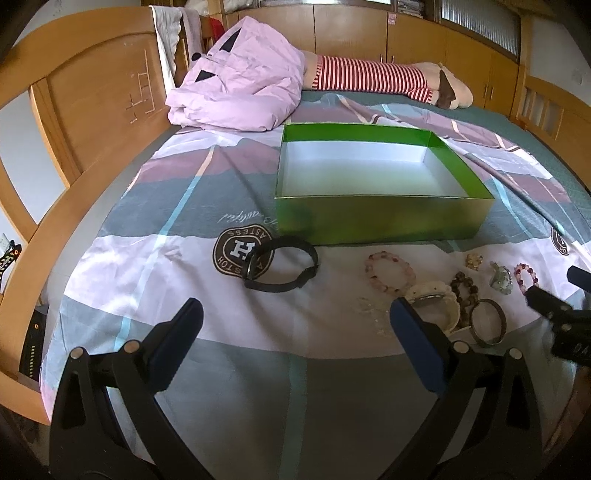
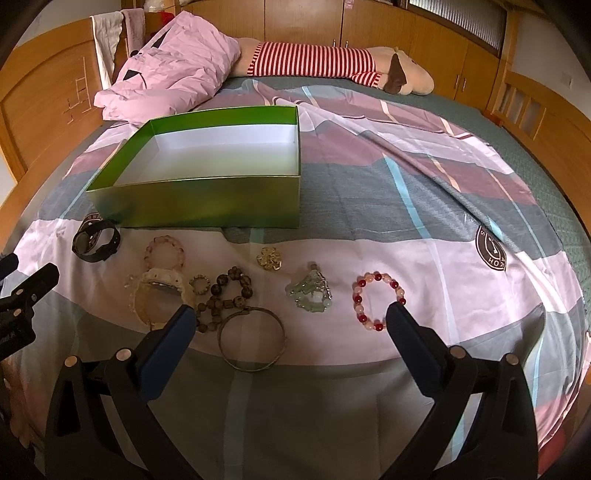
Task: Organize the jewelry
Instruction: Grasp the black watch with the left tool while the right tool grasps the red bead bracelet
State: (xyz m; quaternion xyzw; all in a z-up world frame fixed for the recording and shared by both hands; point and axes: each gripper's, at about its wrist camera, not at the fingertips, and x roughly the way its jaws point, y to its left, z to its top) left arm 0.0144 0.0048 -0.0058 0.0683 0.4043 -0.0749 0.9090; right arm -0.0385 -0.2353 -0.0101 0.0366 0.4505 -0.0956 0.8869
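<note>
Jaws of left gripper [image 1: 295,314] and right gripper [image 2: 290,319] spread apart, holding nothing. Jewelry row on bed [image 2: 424,192] before green box [image 2: 207,199]: black watch [image 2: 96,242], metal bangle [image 2: 252,339], red-pink bead bracelet [image 2: 376,301].

- A wide bed fills the room, covered by a patchwork sheet [image 2: 369,206] in pink, mauve, grey-green and pale blue stripes, with round dark-brown badge prints.
- A wooden headboard [image 1: 92,110] with an arched top stands on the left side; cloths [image 1: 173,33] hang over its far end.
- A crumpled pink quilt [image 1: 243,81] lies at the far left of the bed.
- Beside the quilt lies a long plush toy [image 2: 332,64] in a red-and-white striped garment.
- Wooden cabinets [image 1: 351,33] with small metal handles line the far wall.
- A window [image 2: 458,14] with ribbed glass sits above the cabinets, letting in daylight.
- A wooden footboard [image 2: 535,110] with slats rises on the right.
</note>
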